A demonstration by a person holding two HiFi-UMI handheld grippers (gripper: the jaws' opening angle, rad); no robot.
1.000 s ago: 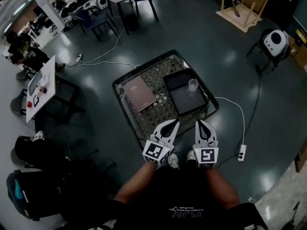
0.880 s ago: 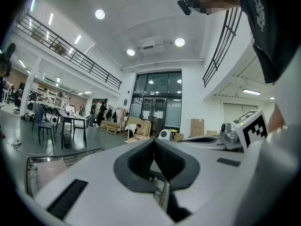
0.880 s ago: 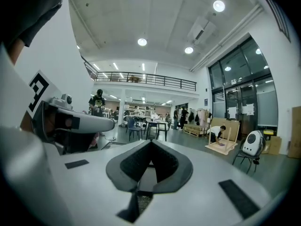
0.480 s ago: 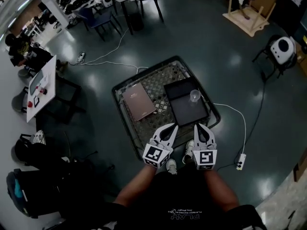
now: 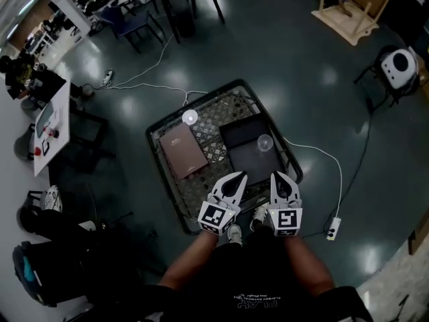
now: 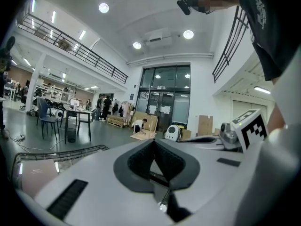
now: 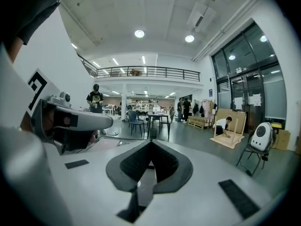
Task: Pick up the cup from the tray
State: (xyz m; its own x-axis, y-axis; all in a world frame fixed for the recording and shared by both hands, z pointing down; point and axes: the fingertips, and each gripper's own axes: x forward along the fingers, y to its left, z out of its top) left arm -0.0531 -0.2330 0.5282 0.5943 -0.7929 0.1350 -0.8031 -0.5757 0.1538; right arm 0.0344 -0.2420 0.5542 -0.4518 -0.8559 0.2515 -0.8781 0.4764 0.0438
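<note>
Ahead of the right gripper [image 5: 280, 175], and a little to its left, the clear cup [image 5: 265, 142] stands on the dark tray [image 5: 249, 170]. We look down into its round mouth, so it seems to be standing the right way up. The tray lies on a low bench [image 5: 211, 129] with a wire mesh top. I think the cup sits on the tray because the mesh is full of holes and the tray gives it a flat floor.

Ahead of the left gripper [image 5: 237, 176] and off to its left lies a brown book [image 5: 181, 149], well apart from the cup.

Both grippers are side by side, close to the person's body, at the near edge of the bench. Neither one is near the cup or touches the tray. The right one is nearer to the cup, so it looks like the one for the job.

Both grippers are closed tight. The tips of each one meet and nothing is between them, so both hold nothing. A closed gripper cannot go round a cup. I think the right one must open wide first, then reach forward to the cup.
</note>
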